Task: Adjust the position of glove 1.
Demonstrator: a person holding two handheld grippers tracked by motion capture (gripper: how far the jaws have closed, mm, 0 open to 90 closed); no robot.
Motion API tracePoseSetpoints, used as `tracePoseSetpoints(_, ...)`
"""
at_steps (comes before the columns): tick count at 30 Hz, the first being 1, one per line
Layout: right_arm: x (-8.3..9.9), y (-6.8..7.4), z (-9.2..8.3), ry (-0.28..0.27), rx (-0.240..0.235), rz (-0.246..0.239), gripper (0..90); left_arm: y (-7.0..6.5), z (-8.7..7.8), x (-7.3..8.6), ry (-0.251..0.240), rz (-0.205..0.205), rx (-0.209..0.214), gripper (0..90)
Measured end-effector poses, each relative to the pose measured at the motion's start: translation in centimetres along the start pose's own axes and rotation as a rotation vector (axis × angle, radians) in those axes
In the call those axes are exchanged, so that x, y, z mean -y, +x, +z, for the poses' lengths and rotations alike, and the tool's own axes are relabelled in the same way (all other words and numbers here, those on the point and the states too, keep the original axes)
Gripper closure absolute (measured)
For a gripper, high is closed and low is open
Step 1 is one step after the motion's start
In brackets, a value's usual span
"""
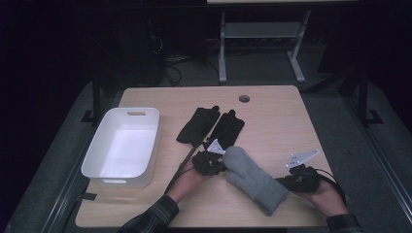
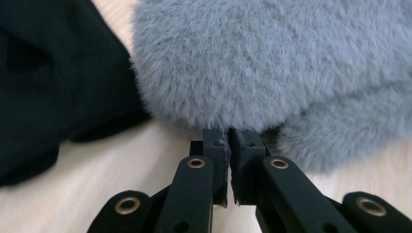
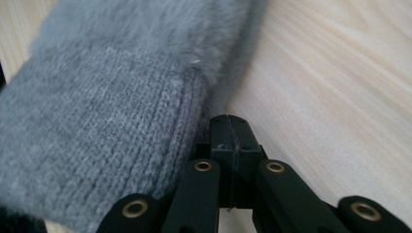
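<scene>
One grey mitten (image 1: pixel 253 178) is lying aslant on the worktop (image 1: pixel 277 121), with a hand-held gripper at each end of it. The left hand-held gripper (image 1: pixel 217 162) is sitting at the mitten's fluffy rounded tip; in the left gripper view the left hand-held gripper (image 2: pixel 229 141) is showing its jaws almost together, a thin slit between them, the tips meeting the edge of the grey mitten (image 2: pixel 272 63) with no cloth caught between them. The right hand-held gripper (image 1: pixel 284 180) is lying at the ribbed cuff end; in the right gripper view the right hand-held gripper (image 3: pixel 229 127) is showing its jaws fully together and gripping nothing, their tips lying just beside the knitted cuff of the grey mitten (image 3: pixel 111 126), on bare wood.

Two black gloves (image 1: pixel 211 125) are lying side by side behind the mitten, near the middle of the worktop, fingers pointing away from the person; one of them is appearing as a dark mass at the left of the left gripper view, just beside the mitten.

One white bin (image 1: pixel 99 160) is standing at the left edge of the worktop, well apart from the mitten, and nothing is lying inside it
</scene>
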State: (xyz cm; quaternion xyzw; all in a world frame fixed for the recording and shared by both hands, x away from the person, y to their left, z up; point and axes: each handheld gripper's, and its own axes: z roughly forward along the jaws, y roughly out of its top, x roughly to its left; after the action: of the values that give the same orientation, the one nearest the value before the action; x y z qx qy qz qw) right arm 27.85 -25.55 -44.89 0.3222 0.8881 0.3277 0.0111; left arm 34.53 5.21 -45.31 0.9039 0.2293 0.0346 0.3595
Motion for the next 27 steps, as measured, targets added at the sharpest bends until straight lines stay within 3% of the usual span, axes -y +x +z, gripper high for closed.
tracePoseSetpoints(10, -0.1, 0.8, 0.4, -0.002, -0.040, -0.037, 90.0, 1.5, 1.6, -2.2, -0.036, -0.022, 0.023, 87.9)
tracePoseSetpoints(16, 0.0, 1.0, 0.4, 0.005, -0.042, -0.040, 90.0, 1.6, -0.1, -1.7, -0.017, -0.005, -0.004, 87.8)
tracePoseSetpoints(19, 0.0, 1.0, 0.5, 0.006, -0.044, -0.043, 90.0, 0.8, -1.4, -0.7, -0.019, -0.011, 0.001, 88.3)
tracePoseSetpoints(22, 0.0, 1.1, 0.5, 0.008, -0.046, -0.045, 90.0, -0.6, -2.2, 0.6, -0.015, -0.001, 0.043, 88.9)
tracePoseSetpoints(25, -0.1, 1.3, 0.5, 0.009, -0.049, -0.049, 90.0, -2.2, -2.1, 1.4, -0.023, -0.008, 0.100, 89.1)
tracePoseSetpoints(27, -0.1, 1.5, 0.6, 0.012, -0.052, -0.056, 90.0, -3.3, -1.5, 1.6, 0.002, 0.026, 0.121, 89.1)
